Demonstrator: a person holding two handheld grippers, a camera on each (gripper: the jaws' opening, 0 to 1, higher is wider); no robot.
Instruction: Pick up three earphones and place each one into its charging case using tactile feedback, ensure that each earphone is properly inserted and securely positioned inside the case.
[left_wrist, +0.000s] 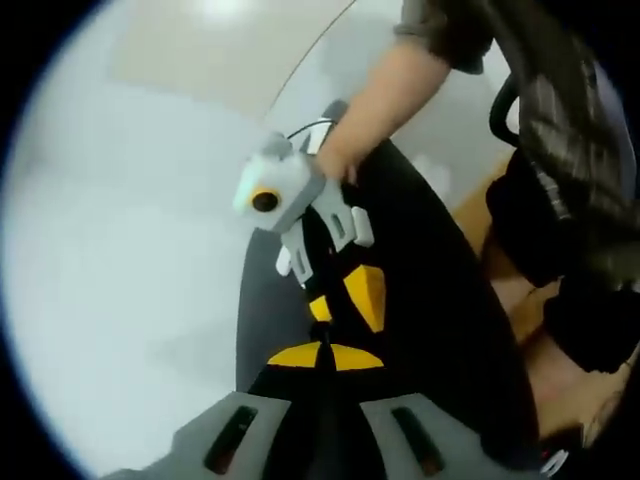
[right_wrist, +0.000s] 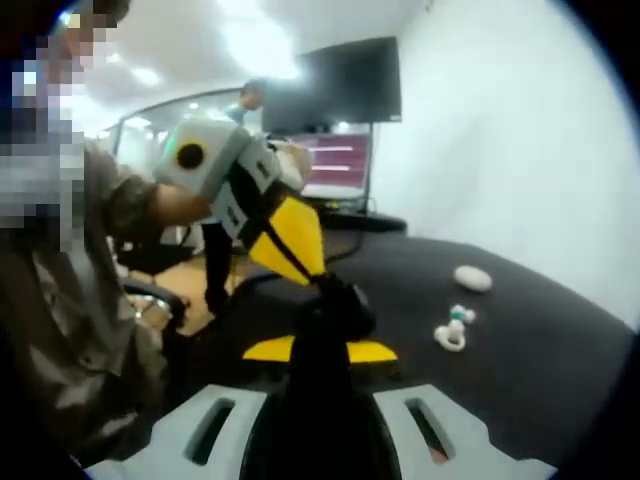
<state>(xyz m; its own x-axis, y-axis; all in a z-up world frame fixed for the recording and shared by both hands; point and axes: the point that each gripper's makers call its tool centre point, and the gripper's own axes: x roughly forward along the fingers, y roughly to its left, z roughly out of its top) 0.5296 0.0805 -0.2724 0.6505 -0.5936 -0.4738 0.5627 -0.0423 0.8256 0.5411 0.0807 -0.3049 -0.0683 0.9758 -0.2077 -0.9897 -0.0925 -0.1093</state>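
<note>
Both grippers are held close together above the black table (right_wrist: 520, 330), yellow tips meeting: the left gripper (right_wrist: 300, 262) is seen from the right view, the right gripper (left_wrist: 345, 300) from the left view. Whether either is open or closed cannot be told. White earphones (right_wrist: 452, 330) lie on the table, a white case (right_wrist: 473, 278) just beyond. Behind, a lit monitor (right_wrist: 338, 160) and a standing person (right_wrist: 222, 240) are seen.

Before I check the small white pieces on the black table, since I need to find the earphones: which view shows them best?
The right gripper view. The white earphone pieces and an oval white case lie in the open on the black table, right of the yellow jaws. In the left gripper view I cannot make them out on the table.
</note>
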